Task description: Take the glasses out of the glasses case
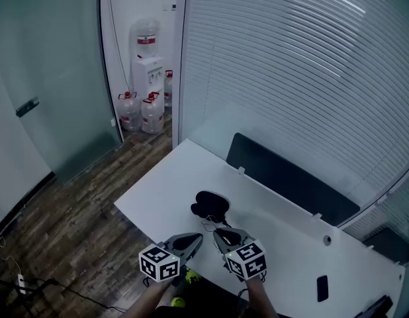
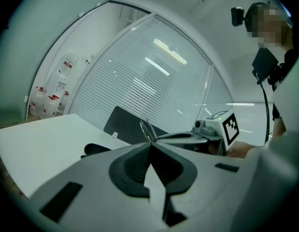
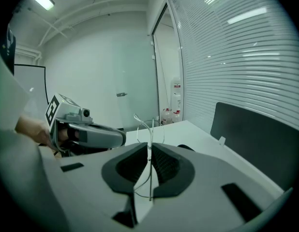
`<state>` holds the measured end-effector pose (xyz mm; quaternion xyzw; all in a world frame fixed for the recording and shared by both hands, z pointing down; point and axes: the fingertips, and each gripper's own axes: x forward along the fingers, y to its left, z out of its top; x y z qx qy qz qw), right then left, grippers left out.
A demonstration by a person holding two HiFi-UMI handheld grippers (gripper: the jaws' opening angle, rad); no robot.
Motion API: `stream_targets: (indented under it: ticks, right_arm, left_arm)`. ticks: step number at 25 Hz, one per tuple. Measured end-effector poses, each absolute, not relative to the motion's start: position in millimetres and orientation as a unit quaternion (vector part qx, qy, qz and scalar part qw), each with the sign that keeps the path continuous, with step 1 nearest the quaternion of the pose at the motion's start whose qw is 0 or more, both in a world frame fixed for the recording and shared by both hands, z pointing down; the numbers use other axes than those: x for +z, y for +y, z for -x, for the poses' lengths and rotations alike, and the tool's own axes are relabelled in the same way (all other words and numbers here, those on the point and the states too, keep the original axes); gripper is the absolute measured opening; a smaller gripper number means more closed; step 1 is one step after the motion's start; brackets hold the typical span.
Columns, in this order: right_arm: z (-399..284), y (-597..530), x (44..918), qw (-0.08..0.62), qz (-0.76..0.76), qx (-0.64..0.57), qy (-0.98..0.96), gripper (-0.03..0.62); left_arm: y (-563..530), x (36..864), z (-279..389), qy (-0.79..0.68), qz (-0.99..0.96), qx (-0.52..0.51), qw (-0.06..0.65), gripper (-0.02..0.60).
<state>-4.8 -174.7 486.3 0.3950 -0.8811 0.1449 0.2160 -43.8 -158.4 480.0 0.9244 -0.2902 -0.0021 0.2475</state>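
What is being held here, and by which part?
The right gripper pinches the glasses by their thin wire frame. The left gripper is shut beside them; whether it grips cannot be told.

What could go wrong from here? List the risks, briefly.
1. The left gripper and right gripper both appear to pinch the thin wire glasses. If they pull apart, the frame could bend.
2. Each hold is on a thin wire only, so the glasses may slip and drop onto the table.
3. The glasses case lies just beyond the grippers, so a careless swing might knock it.
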Motion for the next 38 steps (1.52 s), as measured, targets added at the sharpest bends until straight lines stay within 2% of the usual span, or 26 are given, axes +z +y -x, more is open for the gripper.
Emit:
stream_targets:
  ticks: [11, 24, 38]
  right_arm:
    - [7, -124, 468, 0.156, -0.4, 0.157, -0.889, 0.038]
    - [11, -68, 481, 0.153, -0.386, 0.173, -0.893, 0.038]
    - [-2, -36, 467, 0.117, -0.352, 0.171, -0.913, 0.038]
  left_arm:
    - [-108, 474, 39, -0.283, -0.93, -0.006, 0.234, 0.009]
    - [-60, 490, 31, -0.272, -0.93, 0.009, 0.246, 0.009]
    - [-31, 483, 3, -0.284, -0.93, 0.03, 0.23, 0.009]
